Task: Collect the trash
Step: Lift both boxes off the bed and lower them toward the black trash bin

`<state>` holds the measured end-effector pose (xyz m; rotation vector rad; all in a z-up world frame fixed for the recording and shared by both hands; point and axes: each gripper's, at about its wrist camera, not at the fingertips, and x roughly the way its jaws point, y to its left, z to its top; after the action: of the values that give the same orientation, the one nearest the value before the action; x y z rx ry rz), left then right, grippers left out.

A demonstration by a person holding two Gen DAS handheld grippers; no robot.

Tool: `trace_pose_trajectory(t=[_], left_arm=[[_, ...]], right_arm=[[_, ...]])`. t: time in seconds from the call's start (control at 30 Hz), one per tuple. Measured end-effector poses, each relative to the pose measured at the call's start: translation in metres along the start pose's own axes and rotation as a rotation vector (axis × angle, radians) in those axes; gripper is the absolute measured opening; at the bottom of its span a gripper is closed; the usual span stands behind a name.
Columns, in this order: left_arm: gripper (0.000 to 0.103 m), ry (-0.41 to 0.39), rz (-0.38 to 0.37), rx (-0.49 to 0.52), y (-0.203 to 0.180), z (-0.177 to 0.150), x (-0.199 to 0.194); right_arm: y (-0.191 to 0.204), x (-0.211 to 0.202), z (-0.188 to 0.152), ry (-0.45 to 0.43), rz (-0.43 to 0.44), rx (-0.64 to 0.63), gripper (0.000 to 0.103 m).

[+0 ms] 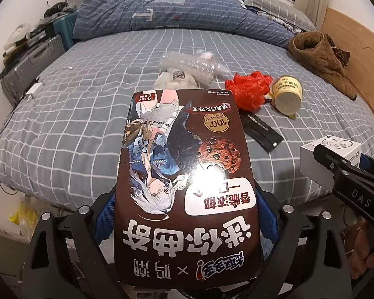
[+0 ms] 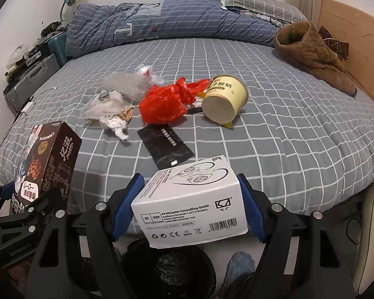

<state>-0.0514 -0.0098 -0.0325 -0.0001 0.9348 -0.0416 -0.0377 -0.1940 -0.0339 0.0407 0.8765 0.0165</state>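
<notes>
1. Two boxes are held at once: the left gripper [image 1: 187, 221] is clamped on a brown cookie box [image 1: 184, 174] that fills the centre and bottom of the left wrist view, its blue pads pressed against the box's two long sides.
2. In the lower centre of the right wrist view, the right gripper [image 2: 190, 206] is clamped on a white earphone box [image 2: 189, 206], pads touching both sides; under it, at the bottom edge, lies a black bin bag [image 2: 167, 269].
3. More trash lies on the grey checked bed sheet [image 2: 286, 137] beyond the boxes: a black sachet [image 2: 165, 144] nearest, then a red plastic bag [image 2: 167, 99] touching a tipped-over yellow paper cup [image 2: 224, 99].
4. Left of the red bag sit crumpled white tissue [image 2: 109, 114] and clear bubble wrap [image 2: 127, 84].
5. At the upper right of the frame a brown quilted garment [image 2: 314, 54] lies by the wooden headboard [image 2: 349, 30].
6. Across the top, a blue striped duvet [image 2: 162, 22] is bunched up, with a grey suitcase [image 2: 30, 79] at the far left beside the bed.
</notes>
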Motion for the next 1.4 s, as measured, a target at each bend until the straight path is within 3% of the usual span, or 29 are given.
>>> trace_pose_trajectory(t=[0.83, 1.4], left_arm=[[0.089, 0.068, -0.005, -0.026, 0.011, -0.062, -0.018], [0.089, 0.180, 0.010, -0.018, 0.018, -0.105, -0.003]], right_arm=[[0.018, -0.021, -0.067, 0.078, 0.035, -0.031, 0.072], [0.012, -0.013, -0.107, 0.171, 0.013, -0.039, 0.072]])
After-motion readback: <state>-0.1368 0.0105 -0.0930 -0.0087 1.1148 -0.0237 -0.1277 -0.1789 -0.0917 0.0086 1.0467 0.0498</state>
